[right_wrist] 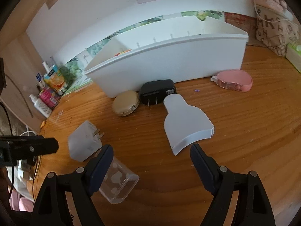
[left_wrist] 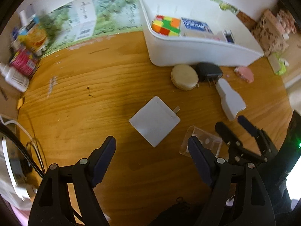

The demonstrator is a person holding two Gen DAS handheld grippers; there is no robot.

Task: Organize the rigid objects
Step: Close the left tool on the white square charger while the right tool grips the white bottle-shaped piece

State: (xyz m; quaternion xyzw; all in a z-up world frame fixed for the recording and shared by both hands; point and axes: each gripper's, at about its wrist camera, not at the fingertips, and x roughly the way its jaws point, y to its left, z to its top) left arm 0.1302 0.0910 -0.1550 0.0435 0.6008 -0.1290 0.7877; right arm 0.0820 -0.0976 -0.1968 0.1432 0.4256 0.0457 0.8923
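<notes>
Mid-sort: both tools, left tool and right tool, spread wide and empty above loose items on counter; next, closing on white charger for white bin.

Clutter at table's left edge motion-blurred, clear plastic case partly hidden behind left hand-held gripper finger

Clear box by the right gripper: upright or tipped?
Tipped: the clear box lies on its side on the table, mouth sideways.
</notes>
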